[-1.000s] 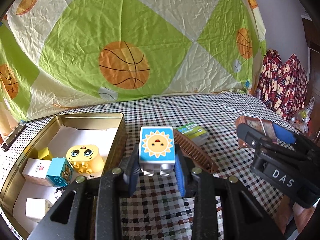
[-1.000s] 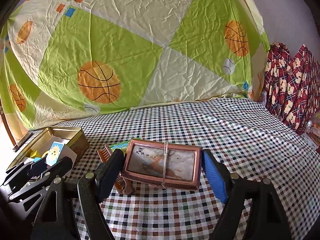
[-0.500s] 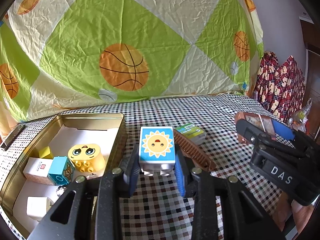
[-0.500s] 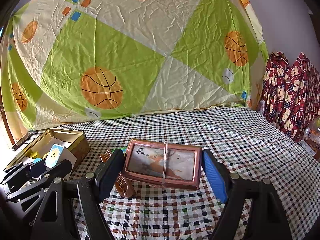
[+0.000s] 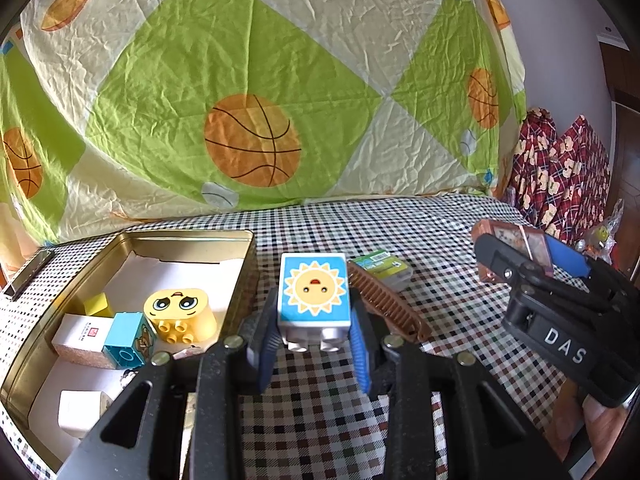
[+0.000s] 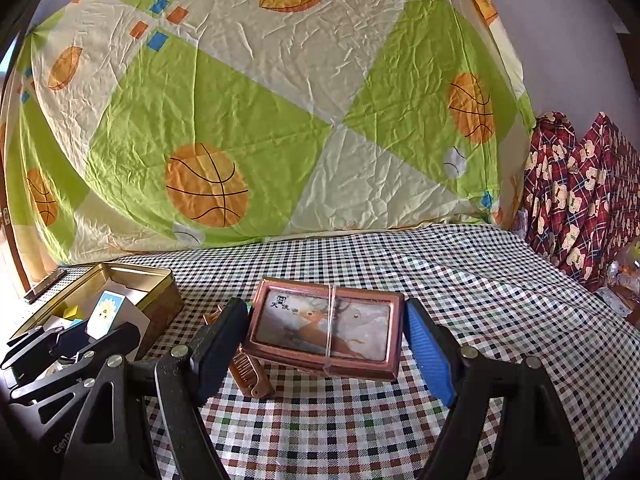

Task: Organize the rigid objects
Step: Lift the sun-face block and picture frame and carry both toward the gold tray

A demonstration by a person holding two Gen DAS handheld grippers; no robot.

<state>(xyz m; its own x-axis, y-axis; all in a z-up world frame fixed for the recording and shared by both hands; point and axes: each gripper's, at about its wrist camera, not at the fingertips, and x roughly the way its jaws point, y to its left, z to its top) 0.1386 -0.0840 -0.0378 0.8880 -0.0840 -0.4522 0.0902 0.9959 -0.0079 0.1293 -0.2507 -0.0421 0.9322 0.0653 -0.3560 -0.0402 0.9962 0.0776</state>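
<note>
backdrop: basketball-print sheet (image 6: 248,120), green and cream, wrinkled, hanging behind the table
table cover: checkered cloth (image 6: 460,280) lying across the whole surface, rumpling slightly at right
right edge: red plaid bear-print fabric (image 5: 560,176) bunching up beside the sheet
wall: plain pale wall (image 6: 568,40) showing above the plaid fabric

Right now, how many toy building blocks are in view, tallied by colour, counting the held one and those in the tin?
Blue-and-white sun block, held in the left gripper: 1
Yellow face block, in the gold tin: 1
Small yellow block, in the tin: 1
Teal block, in the tin: 1
Total: 4
</note>
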